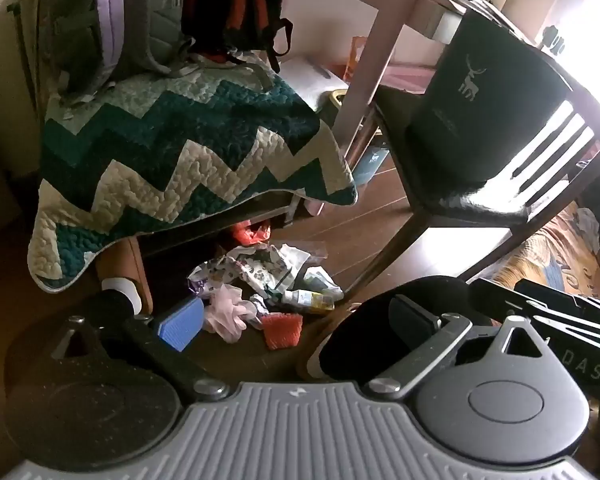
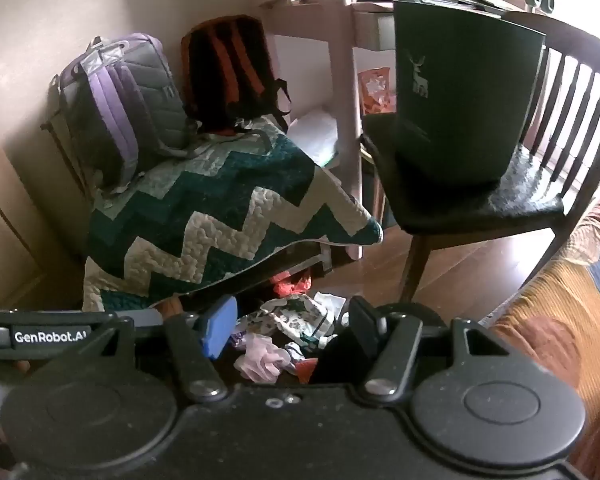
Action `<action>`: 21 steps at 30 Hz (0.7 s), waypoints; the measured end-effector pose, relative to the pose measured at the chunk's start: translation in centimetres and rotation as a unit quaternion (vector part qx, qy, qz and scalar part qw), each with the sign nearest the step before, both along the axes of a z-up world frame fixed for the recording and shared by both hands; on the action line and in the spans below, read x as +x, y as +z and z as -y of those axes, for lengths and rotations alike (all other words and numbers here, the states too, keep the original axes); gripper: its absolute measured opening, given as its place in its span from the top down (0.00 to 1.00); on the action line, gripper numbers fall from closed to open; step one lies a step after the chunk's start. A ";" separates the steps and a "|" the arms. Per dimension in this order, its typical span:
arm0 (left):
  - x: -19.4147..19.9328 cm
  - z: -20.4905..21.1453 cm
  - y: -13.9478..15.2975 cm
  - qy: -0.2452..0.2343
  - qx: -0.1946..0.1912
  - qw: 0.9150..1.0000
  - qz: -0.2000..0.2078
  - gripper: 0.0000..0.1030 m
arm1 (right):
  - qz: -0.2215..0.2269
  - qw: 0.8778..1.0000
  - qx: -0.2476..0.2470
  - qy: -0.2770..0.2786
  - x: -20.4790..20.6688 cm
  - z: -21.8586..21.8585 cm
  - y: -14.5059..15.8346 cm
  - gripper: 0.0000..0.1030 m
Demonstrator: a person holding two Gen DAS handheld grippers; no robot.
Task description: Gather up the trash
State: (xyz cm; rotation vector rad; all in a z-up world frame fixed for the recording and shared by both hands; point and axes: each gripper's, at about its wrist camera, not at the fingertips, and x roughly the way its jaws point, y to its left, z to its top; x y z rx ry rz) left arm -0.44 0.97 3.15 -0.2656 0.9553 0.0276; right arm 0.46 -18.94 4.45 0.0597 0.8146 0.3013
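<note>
Trash pile (image 1: 260,284): lying on the dark wood floor (image 1: 360,220), near the front edge of the quilt-covered seat and left of the chair leg; crumpled printed wrappers, a pale pink glove (image 1: 230,312), a small bottle, red scraps.
Red plastic bag (image 1: 250,234): sitting farther back, under the overhang of the quilt (image 1: 172,148).
Left gripper (image 1: 230,322): pointing down at the pile, tongs standing wide, nothing between them; blue pad at left, red pad near the glove.
Right gripper (image 2: 284,332): hovering over the same pile, tongs wide and holding nothing.
Green paper bag (image 1: 472,100): standing upright on the dark chair (image 1: 480,204), right of the pile; a likely place for the trash, though that is a guess.
Backpacks (image 2: 120,96): leaning against the far wall behind the quilt.
Step in hand: approaching for a first pick.
Doing it well: lowering one gripper onto a single loose piece at the pile's near edge, such as the glove; keeping the other gripper clear; avoiding the chair leg and the quilt's hem.
</note>
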 end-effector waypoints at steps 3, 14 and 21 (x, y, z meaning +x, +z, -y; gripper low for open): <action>0.1 -0.3 -0.2 0.001 0.004 1.000 0.000 0.03 | -0.001 1.000 0.000 0.006 0.3 -0.2 -0.2 0.40; 0.3 -0.2 -0.6 0.003 0.015 1.000 0.010 0.03 | 0.010 1.000 -0.013 0.010 0.6 -0.3 -0.6 0.40; 0.2 0.3 -0.1 0.002 0.027 0.999 0.022 0.03 | 0.016 1.000 -0.017 0.011 0.3 0.0 -0.3 0.40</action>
